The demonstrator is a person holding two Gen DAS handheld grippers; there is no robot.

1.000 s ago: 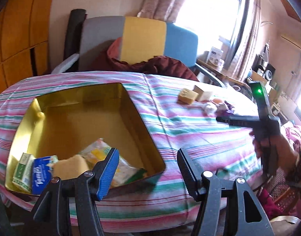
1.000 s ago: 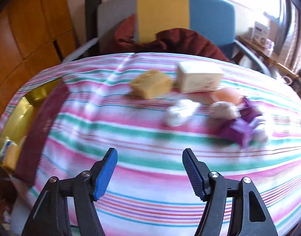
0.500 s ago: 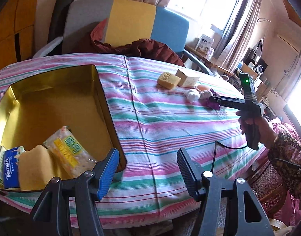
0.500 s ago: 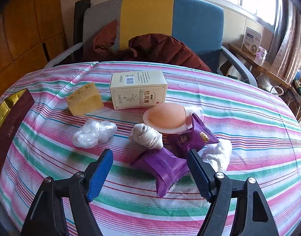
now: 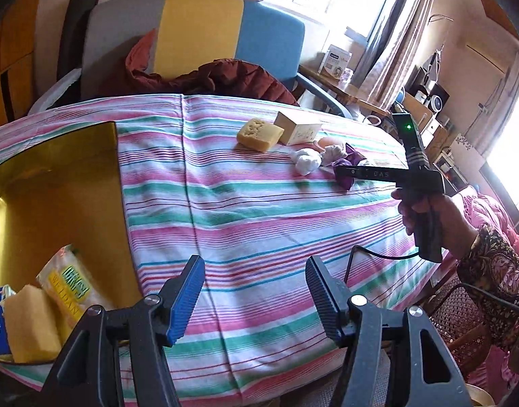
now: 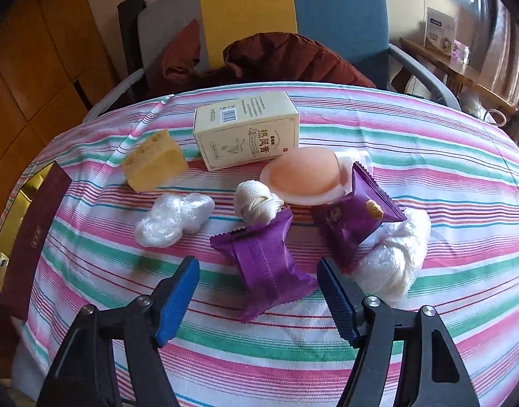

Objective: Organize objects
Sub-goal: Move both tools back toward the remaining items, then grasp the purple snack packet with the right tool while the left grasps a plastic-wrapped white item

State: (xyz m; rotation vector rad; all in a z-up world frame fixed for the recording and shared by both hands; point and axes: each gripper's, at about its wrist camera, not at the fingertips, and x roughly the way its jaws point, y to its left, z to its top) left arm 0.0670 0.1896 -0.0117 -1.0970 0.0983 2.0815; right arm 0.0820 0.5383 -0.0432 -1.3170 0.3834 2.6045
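A gold tin box sits at the left of the striped table and holds a yellow sponge, a snack pack and a blue pack. My left gripper is open and empty, right of the tin. My right gripper is open, its jaws either side of a purple snack packet lying on the cloth. Beyond lie a second purple packet, a cream box, a yellow sponge, a peach disc, a cloth ball and two plastic wads.
A chair with a dark red jacket stands behind the table. The tin's maroon outer wall shows at the left in the right wrist view. A side table with boxes stands at the back right. The table edge runs close below both grippers.
My left gripper has swung right, away from over the tin. My right gripper has moved forward and down to the purple packet, which now lies between its jaws.
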